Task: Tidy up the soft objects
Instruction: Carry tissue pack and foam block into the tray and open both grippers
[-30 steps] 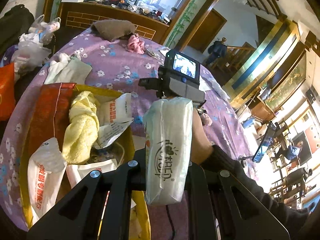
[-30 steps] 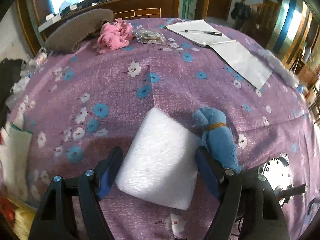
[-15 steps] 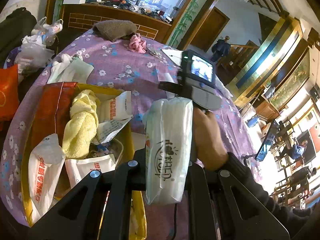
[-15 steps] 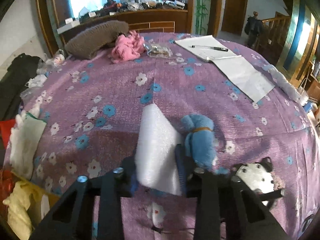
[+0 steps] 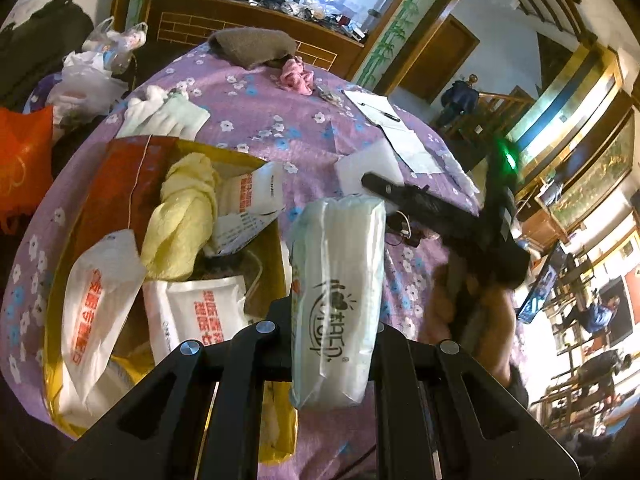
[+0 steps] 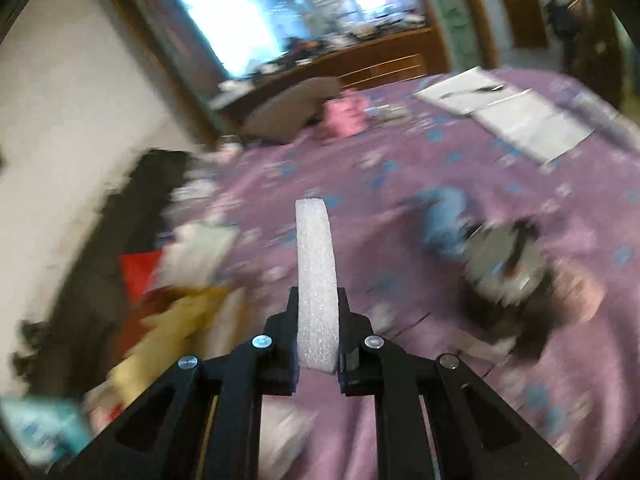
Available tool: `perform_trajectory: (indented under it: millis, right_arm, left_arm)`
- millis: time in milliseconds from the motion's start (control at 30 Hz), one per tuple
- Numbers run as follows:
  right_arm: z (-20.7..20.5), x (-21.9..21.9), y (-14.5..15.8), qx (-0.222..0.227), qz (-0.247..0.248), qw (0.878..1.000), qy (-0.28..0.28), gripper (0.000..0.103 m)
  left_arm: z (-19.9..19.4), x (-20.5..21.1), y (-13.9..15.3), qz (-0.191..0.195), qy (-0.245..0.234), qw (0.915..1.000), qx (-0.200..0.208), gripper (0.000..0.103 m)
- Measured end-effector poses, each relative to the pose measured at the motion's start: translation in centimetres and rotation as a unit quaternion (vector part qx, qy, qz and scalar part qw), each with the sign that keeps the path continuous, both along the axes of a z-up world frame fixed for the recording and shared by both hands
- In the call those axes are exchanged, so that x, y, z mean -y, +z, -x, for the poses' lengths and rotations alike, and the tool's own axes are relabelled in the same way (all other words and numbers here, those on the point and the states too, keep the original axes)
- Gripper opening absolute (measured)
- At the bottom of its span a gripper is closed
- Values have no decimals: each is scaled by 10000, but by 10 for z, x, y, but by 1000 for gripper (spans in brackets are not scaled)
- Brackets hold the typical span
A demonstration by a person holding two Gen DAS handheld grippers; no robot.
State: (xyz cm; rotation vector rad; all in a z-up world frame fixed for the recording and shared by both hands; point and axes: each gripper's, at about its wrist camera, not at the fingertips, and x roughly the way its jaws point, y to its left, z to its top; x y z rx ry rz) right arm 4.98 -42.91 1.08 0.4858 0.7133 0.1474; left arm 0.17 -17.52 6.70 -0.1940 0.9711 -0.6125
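My left gripper [image 5: 332,320] is shut on a white tissue pack [image 5: 336,264], held upright beside an open yellow box [image 5: 224,155]. The box holds a yellow towel [image 5: 180,216] and white packets [image 5: 96,292]. My right gripper [image 6: 318,304] has its jaws closing on a white foam pad [image 6: 314,248], which stands on edge between the pads, lifted off the purple floral tablecloth [image 6: 400,280]. In the left wrist view the same foam pad [image 5: 368,166] shows past the tissue pack, on the tip of the black right gripper. A blue plush toy [image 6: 444,220] lies on the cloth to the right, blurred.
At the far end lie a brown cushion [image 5: 252,46], a pink cloth [image 5: 294,76], and papers with a pen [image 5: 380,116]. A white and green cloth [image 5: 164,114] lies behind the box. An orange bag [image 5: 24,160] and plastic bags sit off the left edge.
My right gripper closed on the foam pad, lifted it off the cloth and swung left toward the box. The blue toy stayed on the table. My left gripper held still with the tissue pack.
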Motion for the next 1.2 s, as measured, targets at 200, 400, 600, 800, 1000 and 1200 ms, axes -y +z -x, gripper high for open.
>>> perform_trajectory:
  millis: [200,400,600,800,1000,1200]
  right_arm:
    - [23,-16,1,152,-662,9954,681,11]
    - [17,-42,10,278,-912,9874,1259,11]
    - [0,-63,13,245,-705,9888,1293,12]
    - [-39,-70,3,51,-838,9892,1199,12]
    - [-60,-69,-21,-194,-949,9896,1060,12]
    - [-65,-75,-35,-313,-939,9888,1117,14]
  left_arm:
    - [0,-26,11,-31,296,9995,90,12]
    - [-9,-47,13,-361,590,9974,205,12]
    - [-35,-52,3,-762,669,9946,208,12]
    - [-79,-38,-1,-1136,516,9921,146,12]
    - [-119,-18,-25,-1501,279,9883,-54,12]
    - [-131,-17,-42,-1542,289,9875,-134,15]
